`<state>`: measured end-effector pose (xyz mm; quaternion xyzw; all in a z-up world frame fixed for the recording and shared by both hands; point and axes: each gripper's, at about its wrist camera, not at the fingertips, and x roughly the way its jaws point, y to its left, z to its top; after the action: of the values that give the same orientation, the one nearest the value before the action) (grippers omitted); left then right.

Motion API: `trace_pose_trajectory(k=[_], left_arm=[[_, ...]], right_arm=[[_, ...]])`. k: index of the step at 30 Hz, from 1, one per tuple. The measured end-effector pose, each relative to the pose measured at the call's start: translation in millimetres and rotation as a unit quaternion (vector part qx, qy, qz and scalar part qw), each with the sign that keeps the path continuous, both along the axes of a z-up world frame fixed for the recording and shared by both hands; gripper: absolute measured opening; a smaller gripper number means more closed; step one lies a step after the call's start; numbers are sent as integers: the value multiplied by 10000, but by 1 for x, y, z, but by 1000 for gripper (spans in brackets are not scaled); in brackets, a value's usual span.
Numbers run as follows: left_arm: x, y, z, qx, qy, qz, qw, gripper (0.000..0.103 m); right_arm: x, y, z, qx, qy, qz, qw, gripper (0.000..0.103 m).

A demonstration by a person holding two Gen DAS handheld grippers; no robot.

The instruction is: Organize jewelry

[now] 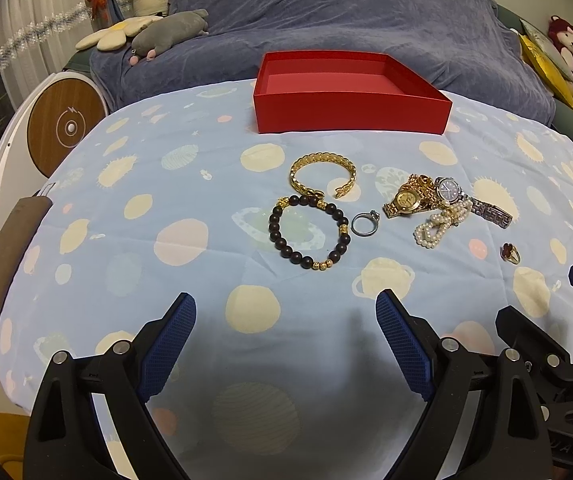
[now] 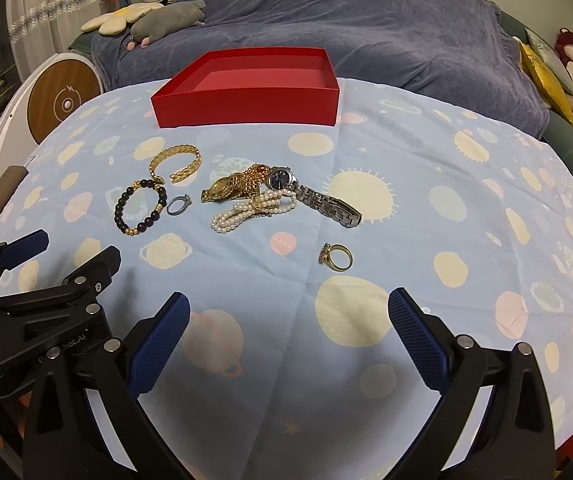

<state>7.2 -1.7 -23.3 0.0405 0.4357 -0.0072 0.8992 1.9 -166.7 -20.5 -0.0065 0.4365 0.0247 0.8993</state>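
Observation:
An empty red box [image 1: 350,110] [image 2: 246,108] stands at the far side of the blue planet-print cloth. In front of it lie a gold bracelet [image 1: 320,160] [image 2: 174,156], a dark bead bracelet [image 1: 276,236] [image 2: 120,216], a silver ring [image 1: 363,224] [image 2: 177,204], a gold watch [image 1: 404,200] [image 2: 222,190], a silver watch [image 1: 470,200] [image 2: 318,198], pearls [image 1: 440,226] [image 2: 246,210] and a gold ring with a red stone [image 1: 511,253] [image 2: 336,257]. My left gripper [image 1: 285,304] and right gripper [image 2: 288,300] are open, empty, near the front edge.
A sofa under a purple-grey blanket [image 1: 346,12] with plush toys lies behind the table. A round wooden-faced device [image 1: 64,128] stands at the left. A brown case [image 1: 10,252] lies on the cloth's left edge. Each gripper shows beside the other.

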Motion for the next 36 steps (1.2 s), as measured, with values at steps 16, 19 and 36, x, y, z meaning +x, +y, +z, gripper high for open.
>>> trace_pose_trajectory(k=[16, 19, 36], left_arm=[[39, 27, 1, -465, 178, 156, 9986, 89], [47, 31, -1, -527, 193, 169, 9983, 89], [57, 24, -16, -705, 420, -100, 9966, 89]], right_arm=[[70, -26, 29, 206, -97, 264, 9994, 81], [98, -29, 20, 372, 88, 313, 9988, 69], [132, -14, -27, 384, 621, 578, 9957, 43]])
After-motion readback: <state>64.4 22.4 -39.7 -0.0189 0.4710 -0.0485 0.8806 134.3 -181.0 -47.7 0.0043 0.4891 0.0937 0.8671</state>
